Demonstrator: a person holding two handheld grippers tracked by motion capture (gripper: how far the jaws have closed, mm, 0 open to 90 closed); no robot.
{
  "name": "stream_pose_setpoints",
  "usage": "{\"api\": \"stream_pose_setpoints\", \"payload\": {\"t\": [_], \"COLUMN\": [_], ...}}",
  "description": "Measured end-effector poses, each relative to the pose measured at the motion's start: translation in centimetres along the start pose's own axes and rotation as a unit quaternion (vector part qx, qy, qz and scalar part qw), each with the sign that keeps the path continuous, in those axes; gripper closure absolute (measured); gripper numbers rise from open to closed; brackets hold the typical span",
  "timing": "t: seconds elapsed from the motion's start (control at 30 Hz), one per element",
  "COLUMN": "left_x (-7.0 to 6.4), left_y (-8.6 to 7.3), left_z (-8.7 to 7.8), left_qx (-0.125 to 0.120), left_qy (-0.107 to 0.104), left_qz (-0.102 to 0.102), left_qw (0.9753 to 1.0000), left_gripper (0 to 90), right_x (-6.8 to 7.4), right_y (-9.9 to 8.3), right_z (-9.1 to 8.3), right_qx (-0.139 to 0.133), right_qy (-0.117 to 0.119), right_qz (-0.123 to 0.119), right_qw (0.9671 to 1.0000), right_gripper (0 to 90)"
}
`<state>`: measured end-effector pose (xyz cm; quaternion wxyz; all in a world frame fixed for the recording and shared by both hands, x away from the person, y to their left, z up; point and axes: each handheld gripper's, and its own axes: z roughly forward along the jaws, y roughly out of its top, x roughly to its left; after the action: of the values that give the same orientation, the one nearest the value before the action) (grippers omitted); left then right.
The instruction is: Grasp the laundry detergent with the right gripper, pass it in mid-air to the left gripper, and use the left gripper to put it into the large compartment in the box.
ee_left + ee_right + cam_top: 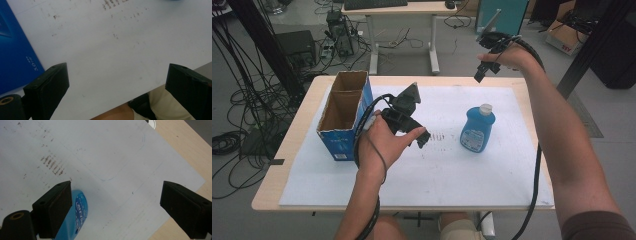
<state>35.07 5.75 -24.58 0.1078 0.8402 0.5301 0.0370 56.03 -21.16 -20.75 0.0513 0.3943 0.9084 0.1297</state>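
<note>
Bottle: blue plastic bottle with white cap (477, 128) stands upright on the white sheet (492, 185), right of desk centre, untouched.
Box: open blue cardboard box (343, 115) near the desk's left edge, top open, looks empty.
Left tool (422, 138): jaws spread, holding nothing, hovering over the sheet between box and bottle.
Right tool (481, 74): raised over the desk's far right corner, jaws spread, empty; the bottle sits low between them in the right gripper view (75, 220).
Progress: judged at the start; nothing grasped, nothing in the box. Likely left: grip bottle, move it to the box.
Obstacles: none between bottle and box; only brown smudges (437, 136) on the sheet.
Surroundings: cables (242, 105) on floor, second table (402, 15) behind.
</note>
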Motion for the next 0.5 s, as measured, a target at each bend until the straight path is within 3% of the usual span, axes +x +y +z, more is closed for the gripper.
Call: {"api": "stream_pose_setpoints", "payload": {"t": [0.5], "left_x": [-0.13], "left_y": [-0.07], "left_z": [-0.06], "left_qx": [0.000], "left_qy": [0.000], "left_qz": [0.001], "left_qw": [1.0000], "left_gripper": [5.4], "right_x": [-0.28], "right_y": [-0.35], "right_z": [-0.46], "right_qx": [-0.001], "right_qy": [-0.002], "right_qz": [0.005], "right_qw": [1.0000], "right_gripper": [10.6]}}
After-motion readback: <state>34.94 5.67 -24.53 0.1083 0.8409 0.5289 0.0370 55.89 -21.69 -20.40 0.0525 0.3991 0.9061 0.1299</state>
